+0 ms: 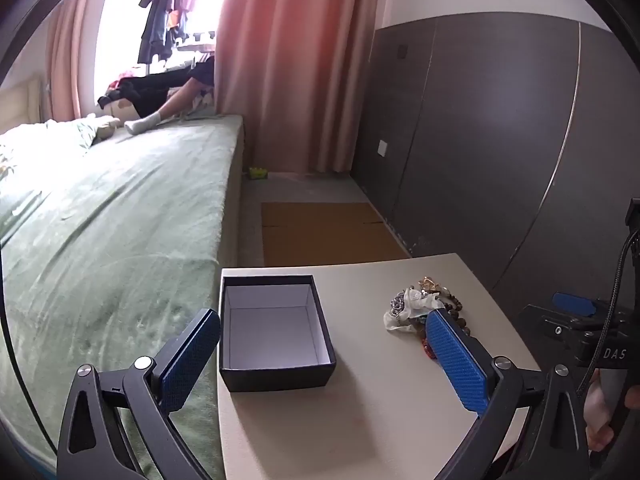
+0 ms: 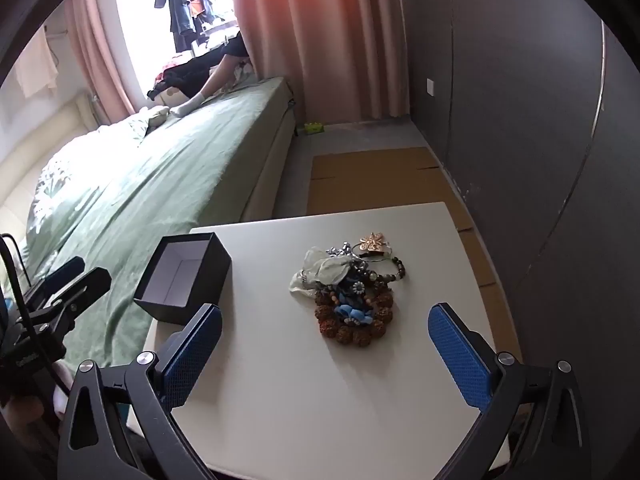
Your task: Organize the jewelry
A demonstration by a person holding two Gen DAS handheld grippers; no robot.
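An open dark box [image 1: 276, 332] with a white empty inside stands on the left part of a small white table [image 1: 380, 400]; it also shows in the right wrist view [image 2: 184, 276]. A pile of jewelry [image 2: 352, 292], with brown bead bracelets, blue flowers, a pale cloth and a gold flower brooch, lies mid-table; in the left wrist view the pile [image 1: 420, 304] is partly hidden by a finger. My left gripper [image 1: 324, 354] is open and empty, around the box's front. My right gripper [image 2: 326, 350] is open and empty, just in front of the pile.
A bed with a green cover [image 1: 120, 220] lies left of the table, with a person's leg [image 1: 160, 116] at its far end. Flat cardboard [image 1: 324, 232] lies on the floor beyond the table. A dark wall panel [image 1: 500, 140] runs along the right.
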